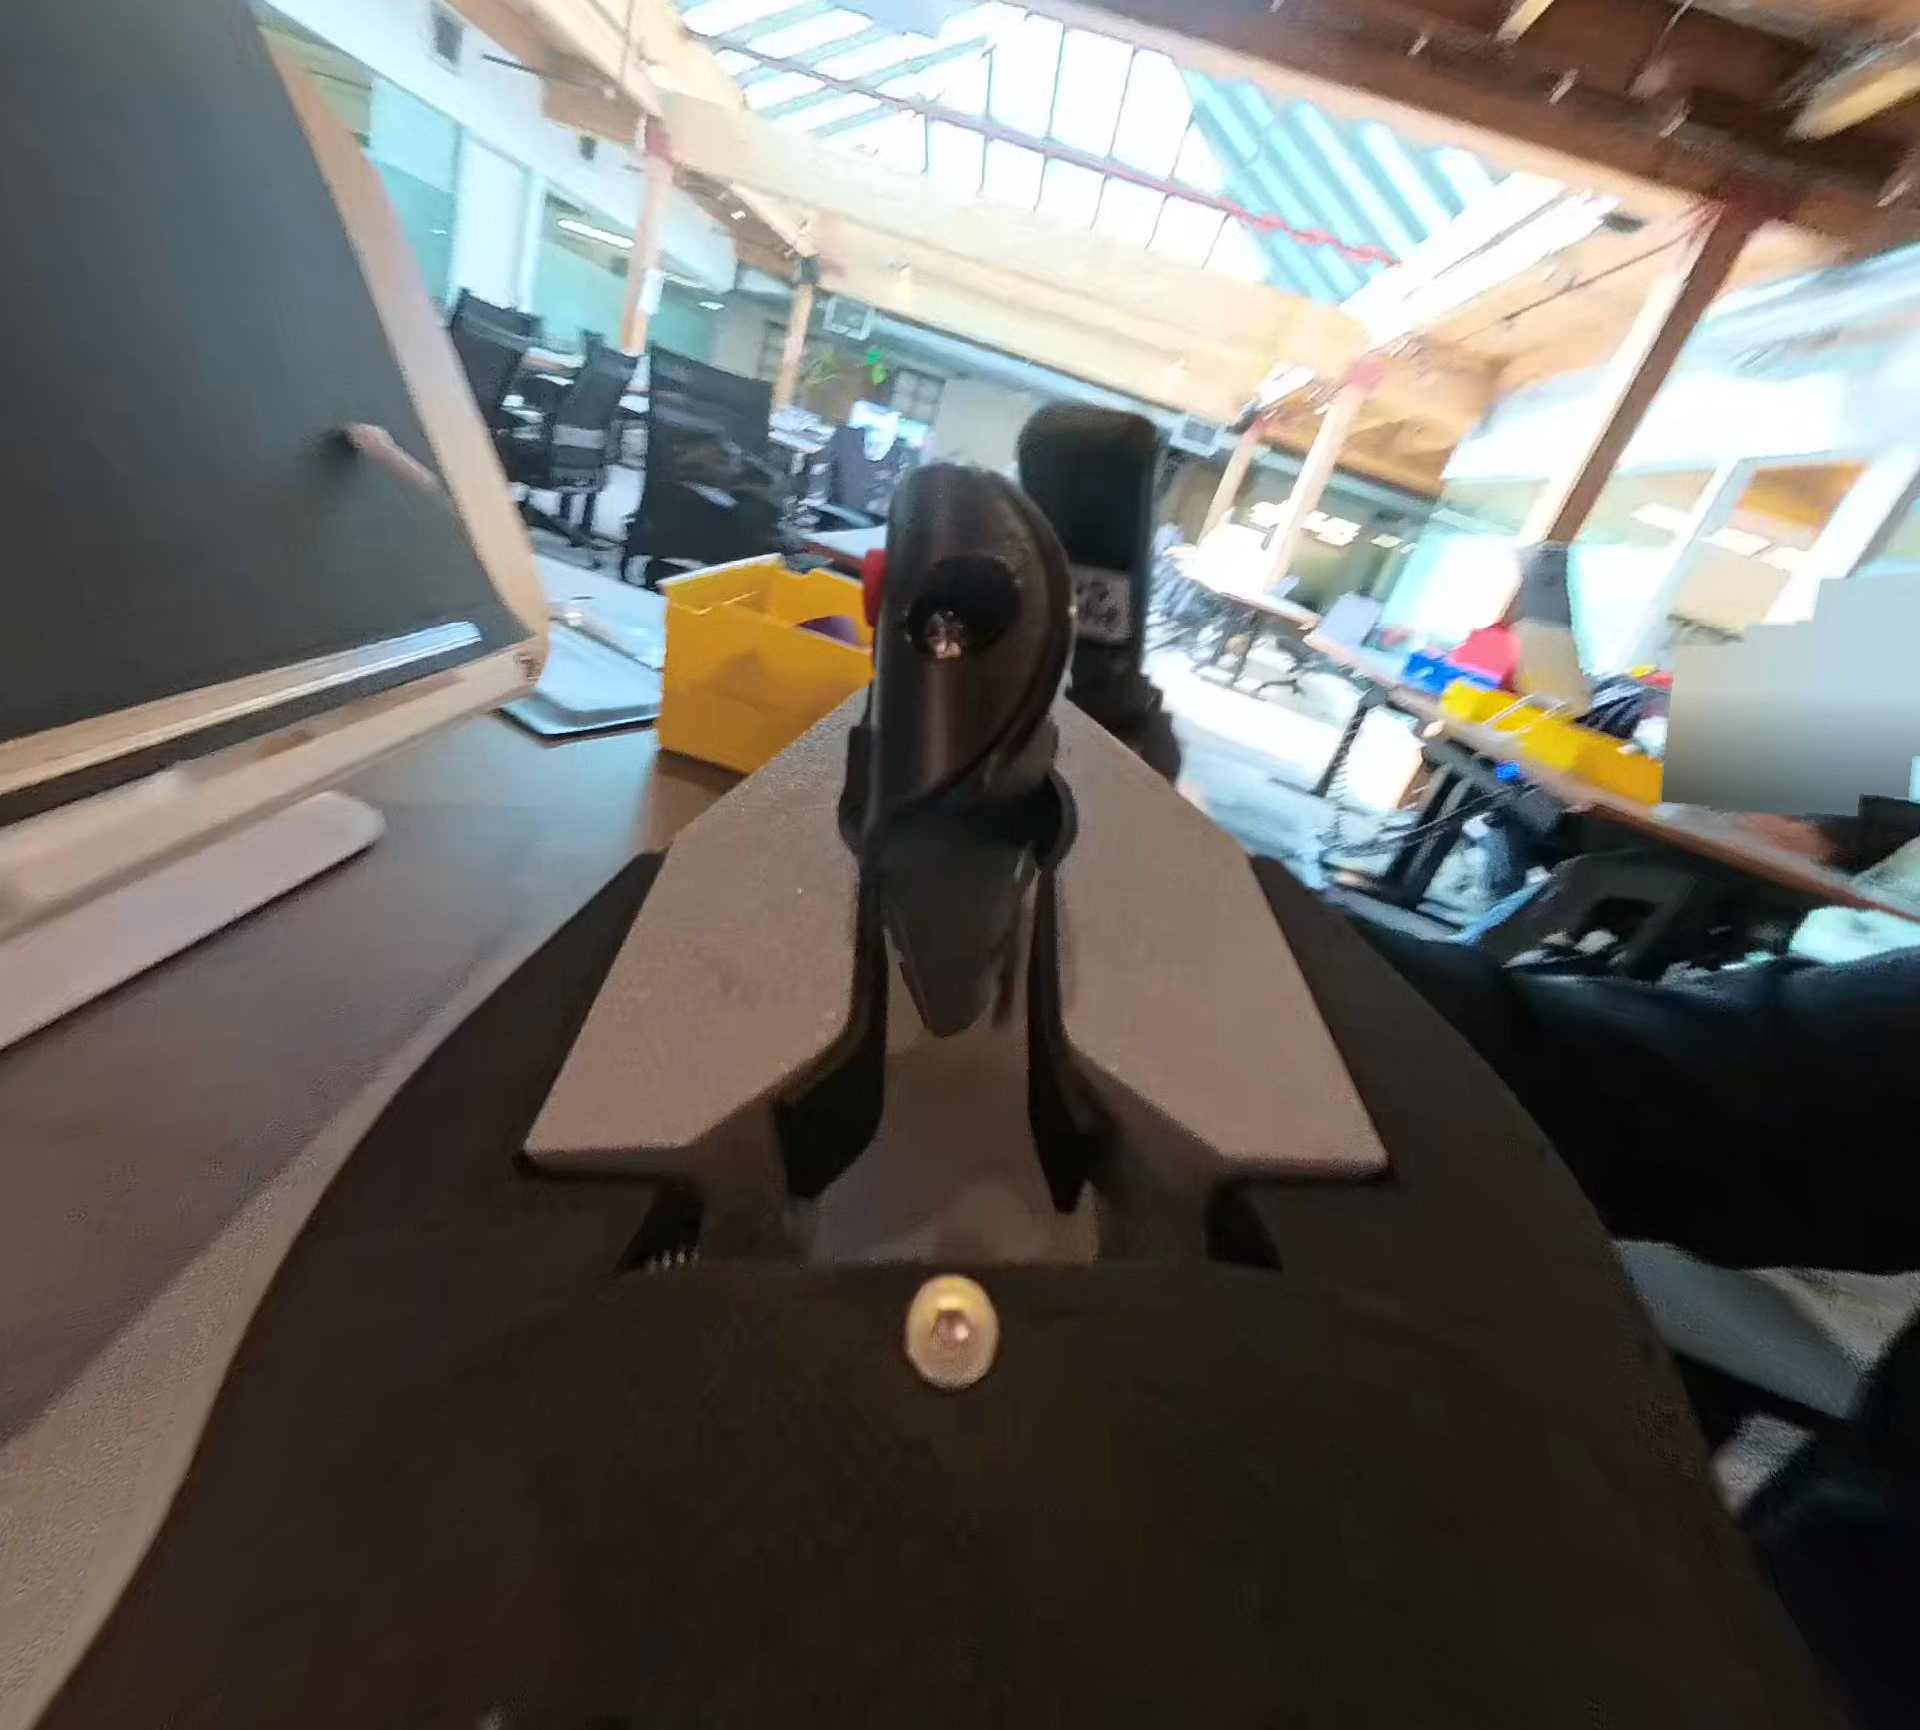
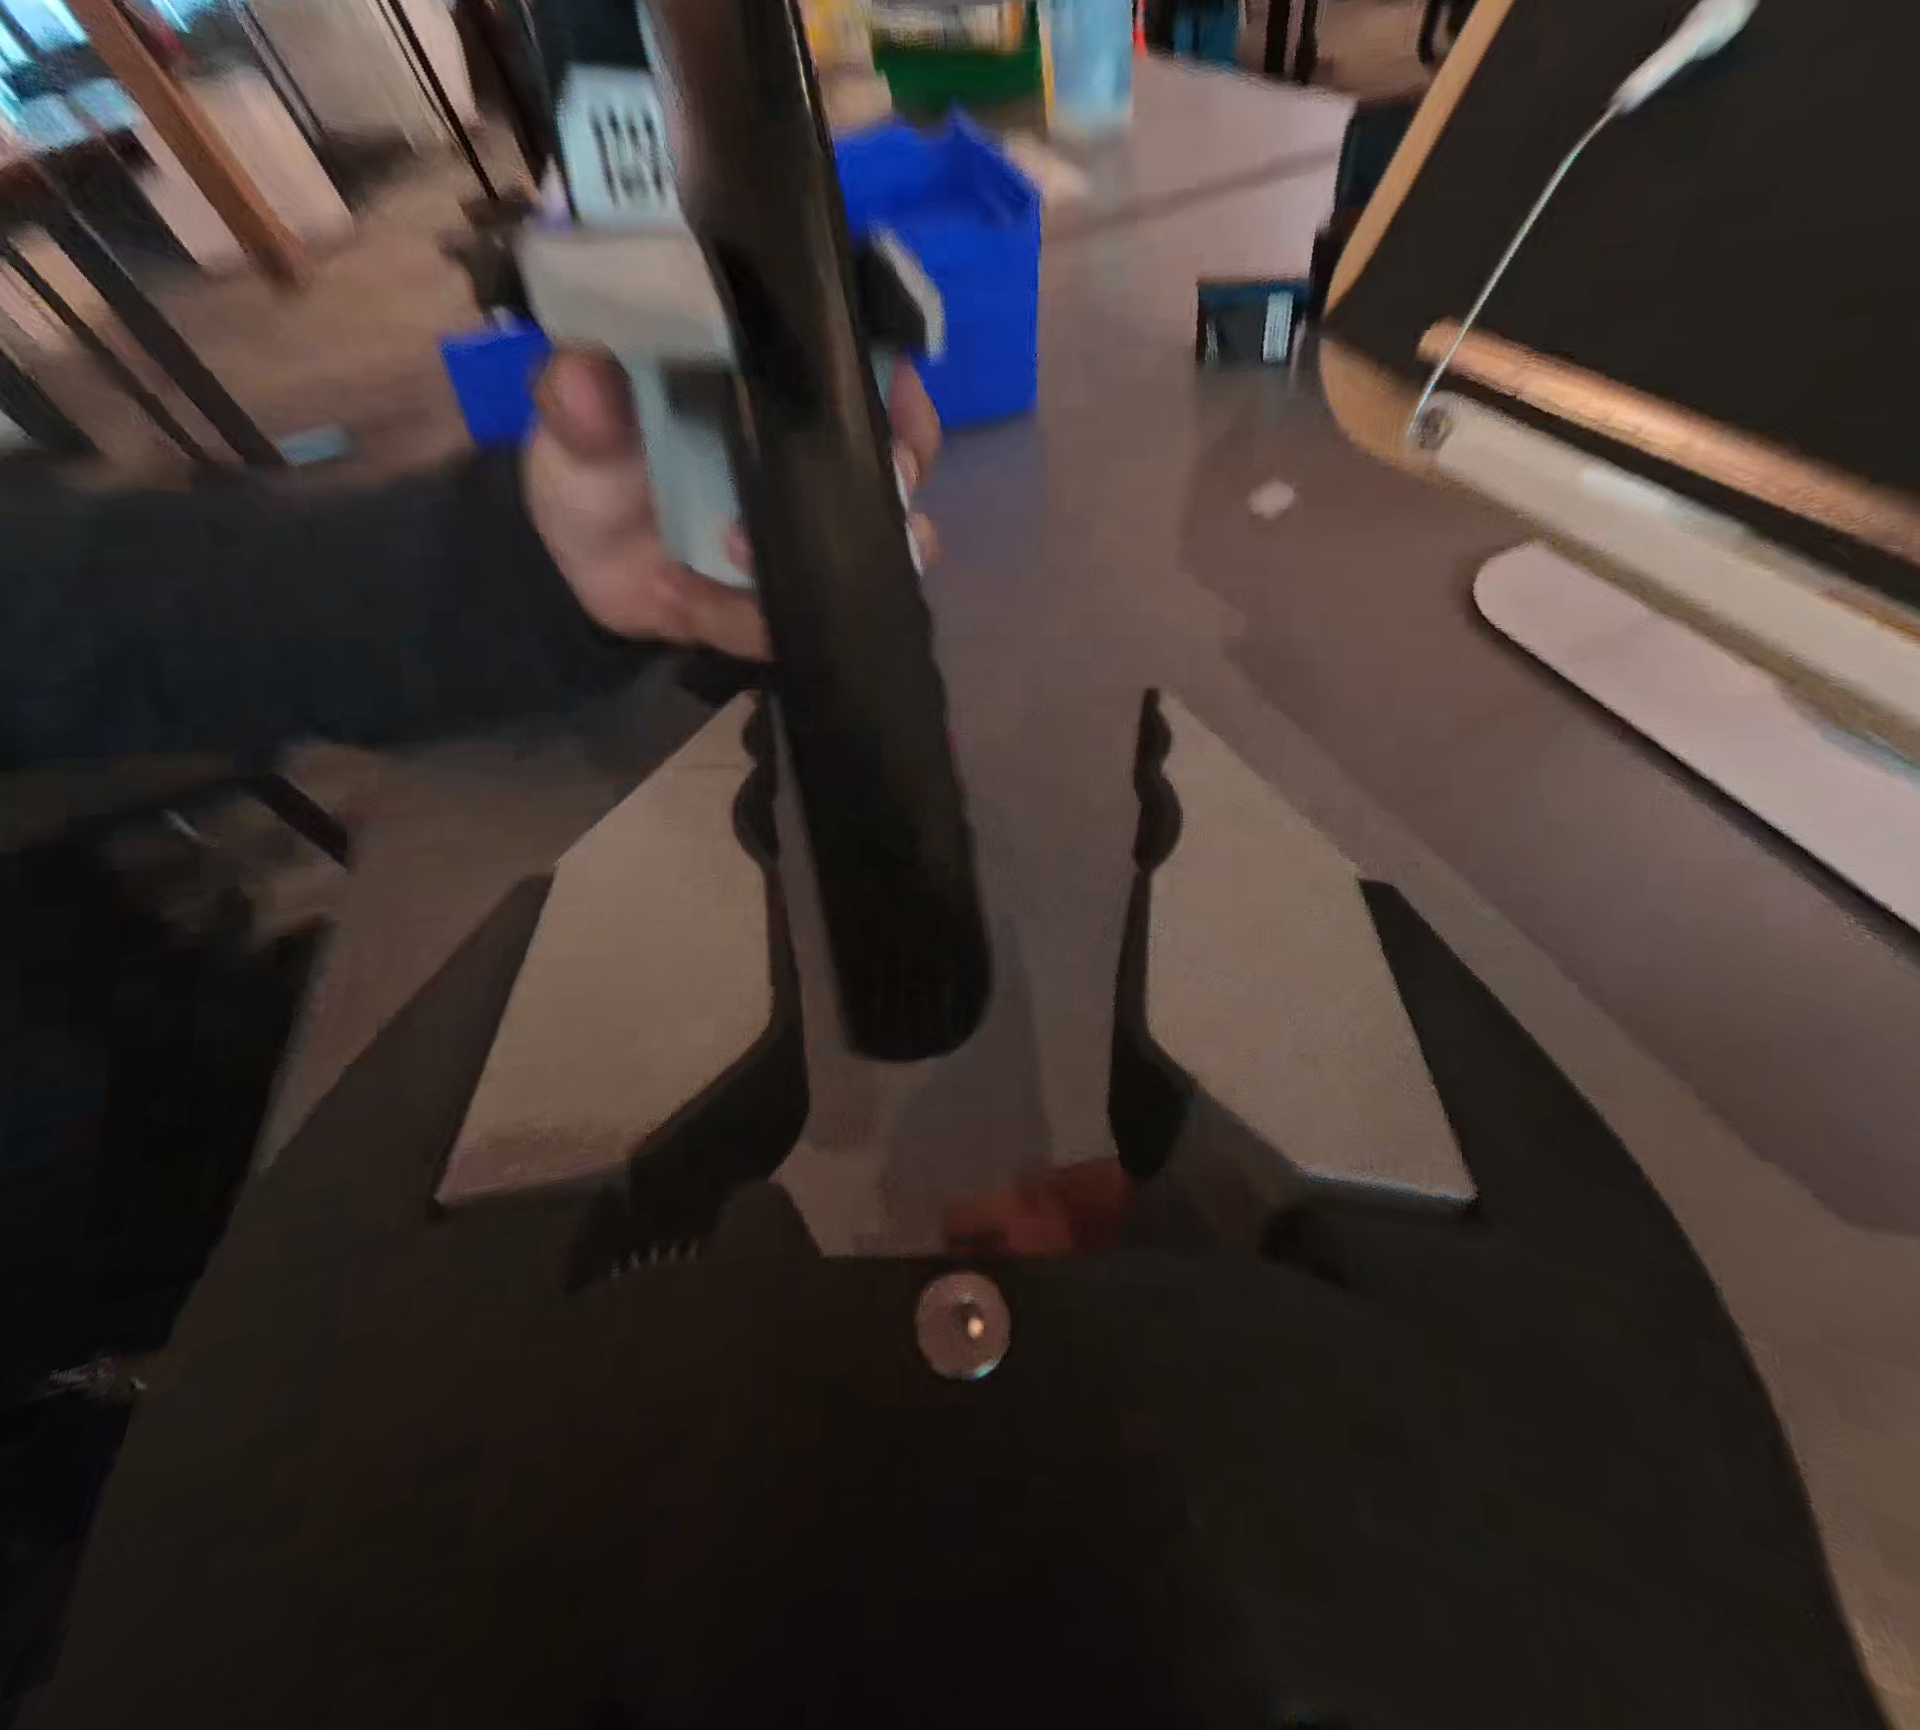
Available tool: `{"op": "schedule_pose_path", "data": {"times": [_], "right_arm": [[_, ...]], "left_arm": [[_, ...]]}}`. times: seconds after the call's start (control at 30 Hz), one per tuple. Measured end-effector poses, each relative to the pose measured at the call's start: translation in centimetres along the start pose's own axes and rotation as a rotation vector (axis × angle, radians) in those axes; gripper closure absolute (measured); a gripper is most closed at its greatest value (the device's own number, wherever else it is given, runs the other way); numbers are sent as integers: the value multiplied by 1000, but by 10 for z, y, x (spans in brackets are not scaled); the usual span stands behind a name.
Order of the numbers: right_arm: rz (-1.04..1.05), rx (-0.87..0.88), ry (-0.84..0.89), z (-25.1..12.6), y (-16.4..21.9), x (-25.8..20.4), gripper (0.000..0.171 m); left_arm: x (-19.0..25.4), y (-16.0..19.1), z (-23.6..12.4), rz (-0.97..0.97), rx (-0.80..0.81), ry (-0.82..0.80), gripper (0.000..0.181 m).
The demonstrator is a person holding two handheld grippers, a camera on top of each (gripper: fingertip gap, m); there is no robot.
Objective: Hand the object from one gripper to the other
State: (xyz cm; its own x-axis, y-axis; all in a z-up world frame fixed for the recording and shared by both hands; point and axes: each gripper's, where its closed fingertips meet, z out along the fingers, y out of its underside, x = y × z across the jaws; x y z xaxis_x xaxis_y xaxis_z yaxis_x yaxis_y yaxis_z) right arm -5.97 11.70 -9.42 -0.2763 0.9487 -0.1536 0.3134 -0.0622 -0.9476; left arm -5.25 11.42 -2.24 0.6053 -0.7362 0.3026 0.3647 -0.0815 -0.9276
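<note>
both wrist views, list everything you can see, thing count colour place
black tool: 1, black, clamped in left claw; its long handle reaches between the right claw's fingers
yellow bin: 1, yellow, on table behind tool
blue bin: 1, blue, on table behind handle
monitor: 1, dark screen, pale frame, on the table's side
office chairs: several, black, background
left claw: 1, grey and black, shut on tool
right claw: 1, grey and black, open around the handle
hand: 1, dark sleeve, holding left claw

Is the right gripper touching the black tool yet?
Apart. The right wrist view shows the right gripper open, with a gap between its right finger and the black tool; its left finger looks close.
</note>
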Motion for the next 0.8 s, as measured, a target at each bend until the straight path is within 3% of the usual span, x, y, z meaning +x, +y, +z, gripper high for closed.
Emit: {"op": "schedule_pose_path", "data": {"times": [0.03, 0.07, 0.1, 0.23, 0.3, 0.37, 0.43, 0.53, 0.63, 0.77, 0.8], "right_arm": [[-32, -58, -24, 8, 12, -6, 108], [-48, -106, -86, 13, 21, -17, 135], [-44, -130, -128, 16, 25, -24, 140], [102, -78, -277, 18, 18, -40, 145], [235, -74, -327, 17, 17, -39, 146], [364, -49, -356, 14, 14, -33, 146], [454, -7, -334, 6, 8, -21, 147], [538, 66, -263, -10, 0, 4, 147], [631, 130, -317, -22, -10, 6, 147], [641, 76, -329, -14, -4, -3, 146], [663, 63, -335, -12, -3, -5, 147]], "left_arm": [[4, -1, 1, -23, 6, 21, 158], [2, 1, 3, -20, -3, 12, 158], [0, 2, 2, -5, -14, -1, 158], [-23, 1, -8, -91, -31, -87, 149], [-31, -8, -17, -85, -1, -105, 126], [-36, -14, -26, -20, -22, -147, 115], [-41, -9, -34, 101, -120, -198, 105], [-52, 5, -42, 332, -245, -271, 109], [-59, 12, -38, 596, -291, -369, 115], [-63, 29, -30, 1097, -420, -515, 113], [-62, 26, -29, 1236, -406, -563, 122]]}}
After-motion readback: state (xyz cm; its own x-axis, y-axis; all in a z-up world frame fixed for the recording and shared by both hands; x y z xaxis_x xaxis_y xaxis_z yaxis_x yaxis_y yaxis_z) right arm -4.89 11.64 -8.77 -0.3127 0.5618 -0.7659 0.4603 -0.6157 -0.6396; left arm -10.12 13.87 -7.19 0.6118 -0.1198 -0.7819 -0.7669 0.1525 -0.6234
